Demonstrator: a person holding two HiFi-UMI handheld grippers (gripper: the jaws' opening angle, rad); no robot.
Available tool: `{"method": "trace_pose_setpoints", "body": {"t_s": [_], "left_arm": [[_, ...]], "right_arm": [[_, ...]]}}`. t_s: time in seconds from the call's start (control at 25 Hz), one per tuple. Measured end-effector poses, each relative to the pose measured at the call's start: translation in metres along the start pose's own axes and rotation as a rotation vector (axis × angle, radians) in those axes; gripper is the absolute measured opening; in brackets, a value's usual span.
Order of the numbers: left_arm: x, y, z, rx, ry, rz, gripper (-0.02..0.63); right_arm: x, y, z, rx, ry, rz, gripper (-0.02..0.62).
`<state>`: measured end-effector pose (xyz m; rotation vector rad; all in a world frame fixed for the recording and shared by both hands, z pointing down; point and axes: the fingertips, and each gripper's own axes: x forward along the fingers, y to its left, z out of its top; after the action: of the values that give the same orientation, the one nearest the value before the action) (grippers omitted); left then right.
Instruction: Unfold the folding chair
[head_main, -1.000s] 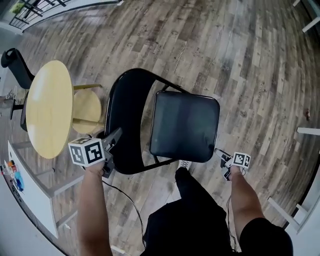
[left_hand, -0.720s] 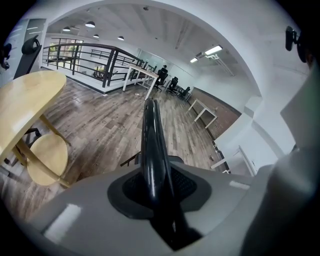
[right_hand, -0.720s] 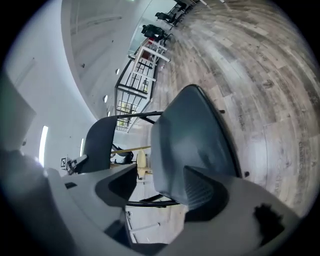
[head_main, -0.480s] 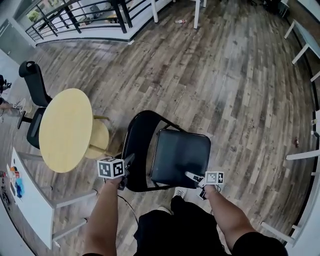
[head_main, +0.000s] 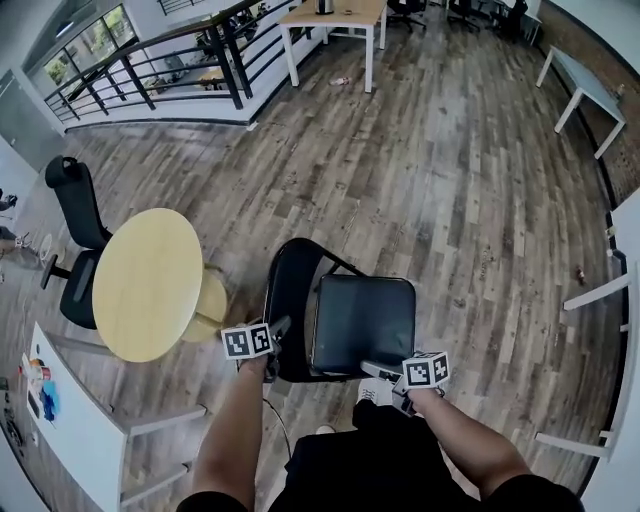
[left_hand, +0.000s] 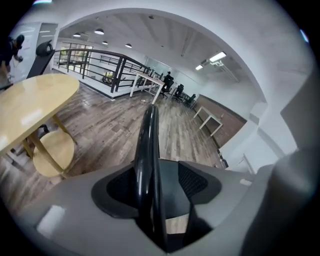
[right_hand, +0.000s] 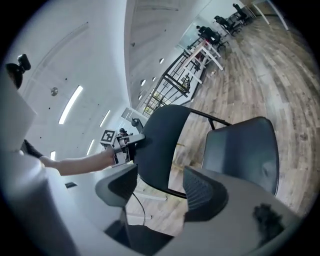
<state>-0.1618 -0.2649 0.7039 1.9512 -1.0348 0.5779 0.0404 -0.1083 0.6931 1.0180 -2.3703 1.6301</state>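
The black metal folding chair with a padded seat (head_main: 340, 300) is seen standing on the grey-brown wooden plank floor (head_main: 450, 180), just in front of the person's legs and beside a round pale-wood table (head_main: 145, 285). Its seat (head_main: 362, 325) is laid down roughly level and its curved backrest (head_main: 288, 300) is set apart from it, so the unfolding is judged to be all but done. The left gripper (head_main: 282, 326) is held at the backrest's top edge, a place from which the frame can be steadied. Its jaws have just been opening, and in the left gripper view the thin backrest edge (left_hand: 149, 135) is seen between the spread pads without being pinched. The right gripper (head_main: 378, 369) is held near the seat's front corner, where the seat can be pressed down. Its jaws are spread with nothing between them, the chair being seen only beyond. A release is thus suggested on both sides, the chair being left to stand on its own legs
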Motion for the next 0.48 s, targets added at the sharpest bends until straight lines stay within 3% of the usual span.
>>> {"method": "trace_pose_setpoints", "body": {"t_s": [0.24,0.48], "left_arm": [[-0.049,0.020,0.030,-0.046,-0.126,-0.010,0.259],[-0.096,-0.009,-0.016,0.039,-0.074,-0.053,0.233]], "right_arm": [[-0.026,0.044,-0.008,-0.055,-0.093,-0.060,0.298],[-0.042,0.074,-0.032,-0.132,-0.095,-0.135,0.296]]}}
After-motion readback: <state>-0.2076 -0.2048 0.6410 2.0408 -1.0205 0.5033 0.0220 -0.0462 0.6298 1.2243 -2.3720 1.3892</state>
